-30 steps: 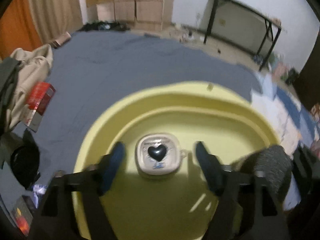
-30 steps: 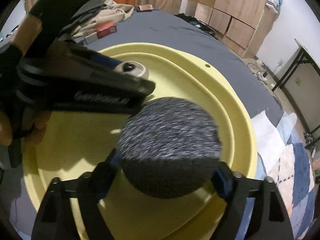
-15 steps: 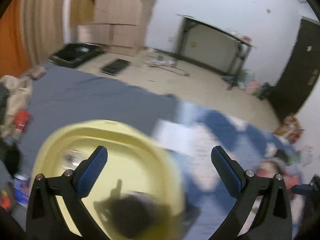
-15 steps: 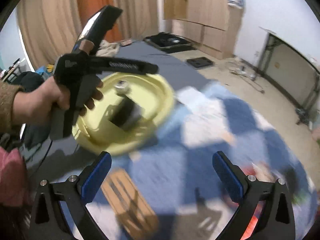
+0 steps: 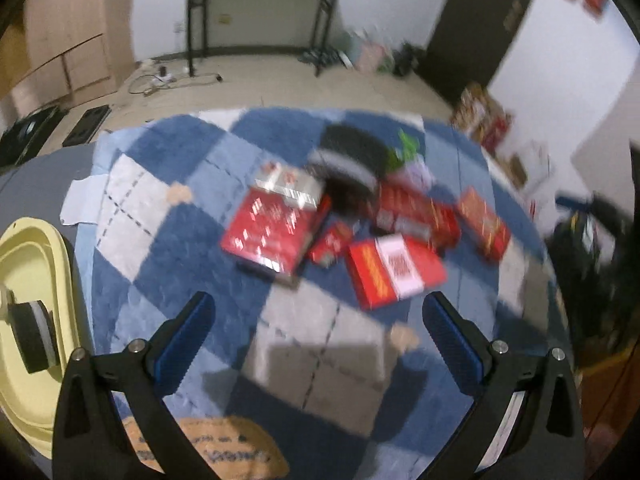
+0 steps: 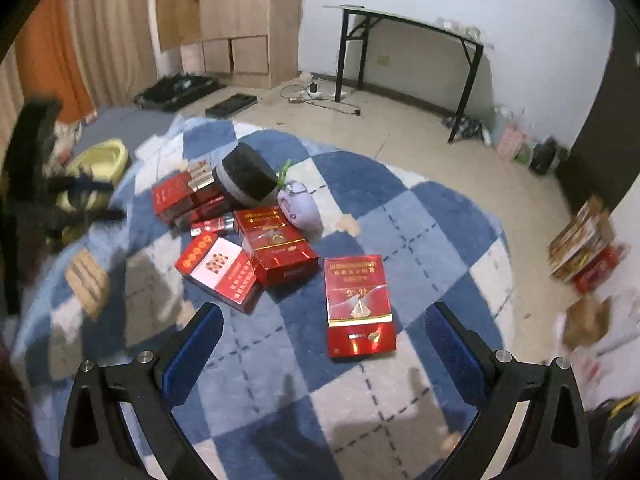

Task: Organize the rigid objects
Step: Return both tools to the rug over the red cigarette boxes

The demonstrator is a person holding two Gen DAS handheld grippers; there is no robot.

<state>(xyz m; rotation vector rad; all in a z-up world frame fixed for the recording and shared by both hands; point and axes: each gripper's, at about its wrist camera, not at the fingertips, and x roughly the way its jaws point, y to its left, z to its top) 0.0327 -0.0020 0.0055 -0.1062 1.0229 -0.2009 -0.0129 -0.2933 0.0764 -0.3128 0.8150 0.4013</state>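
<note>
A blue-and-white checked blanket point(image 6: 400, 216) fills most of both wrist views and carries a loose heap of rigid objects. In the left wrist view, which is blurred, the yellow tub point(image 5: 24, 280) sits at nine o'clock against the frame edge, with a dark round object point(image 5: 34, 336) lying inside it; the same tub point(image 6: 100, 158) shows small at ten o'clock in the right wrist view. In the right wrist view the heap lies around eleven o'clock from frame centre: a black round container point(image 6: 248, 178) leans at its far end, a lavender pouch point(image 6: 300, 206) lies just beside it at its four o'clock, and red boxes point(image 6: 276, 248) spread toward the camera, one of them a red-and-white box point(image 6: 218, 272) at the heap's near left. A single red carton point(image 6: 358, 304) lies apart from the heap, near frame centre. A tan ribbed object point(image 6: 86, 280) rests on the blanket at nine o'clock. The left gripper point(image 5: 318, 336) hangs over bare blanket with its jaws spread wide and nothing between them; the right gripper point(image 6: 324, 344) is likewise spread wide and empty, the red carton just beyond its fingertips.
</note>
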